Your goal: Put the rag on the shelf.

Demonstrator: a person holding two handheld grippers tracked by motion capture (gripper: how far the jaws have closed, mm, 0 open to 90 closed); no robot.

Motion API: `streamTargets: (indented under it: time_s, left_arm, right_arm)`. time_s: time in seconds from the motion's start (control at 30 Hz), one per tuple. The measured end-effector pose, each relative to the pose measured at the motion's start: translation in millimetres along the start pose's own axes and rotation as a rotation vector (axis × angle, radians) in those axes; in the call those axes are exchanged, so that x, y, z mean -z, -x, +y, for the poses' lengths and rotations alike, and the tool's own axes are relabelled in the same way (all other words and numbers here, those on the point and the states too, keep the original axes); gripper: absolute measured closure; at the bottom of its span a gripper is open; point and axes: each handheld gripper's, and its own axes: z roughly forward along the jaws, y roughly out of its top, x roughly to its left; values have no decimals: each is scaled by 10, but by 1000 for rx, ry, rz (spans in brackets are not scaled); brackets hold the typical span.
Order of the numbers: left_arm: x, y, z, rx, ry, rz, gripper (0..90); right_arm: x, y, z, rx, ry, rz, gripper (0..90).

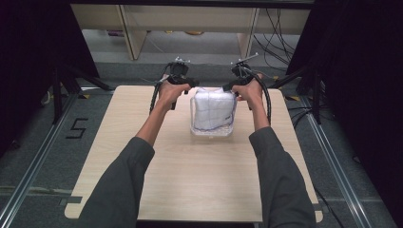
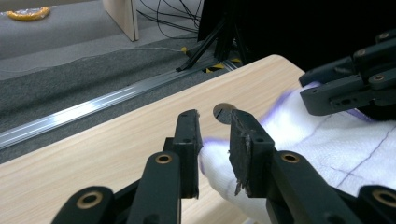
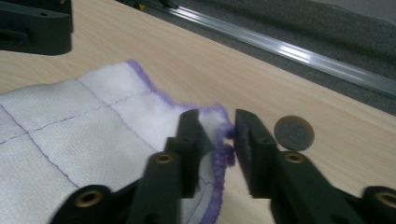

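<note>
Pale wood tabletop (image 1: 190, 180) carries a clear box (image 1: 212, 130) stuffed with a white cloth (image 1: 214, 108) whose far corners lie between partly parted jaws — left gripper (image 2: 212, 140) and right gripper (image 3: 218, 140) alike, pads loose, neither arm nearer.

overhead forward-down; 2 close claw cameras
</note>
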Motion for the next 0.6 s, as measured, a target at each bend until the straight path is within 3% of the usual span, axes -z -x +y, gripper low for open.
streamTargets:
  time_s: [0.13, 0.47, 0.6]
  left_arm:
    - [90, -20, -23, -4, 0, -6, 695]
    - [343, -63, -112, -16, 0, -17, 651]
    - [393, -77, -176, -9, -5, -22, 617]
  right_arm:
    - [30, 34, 1, 4, 9, -13, 600]
    - [295, 56, -14, -5, 54, -14, 562]
    - [379, 60, -41, 13, 64, -15, 552]
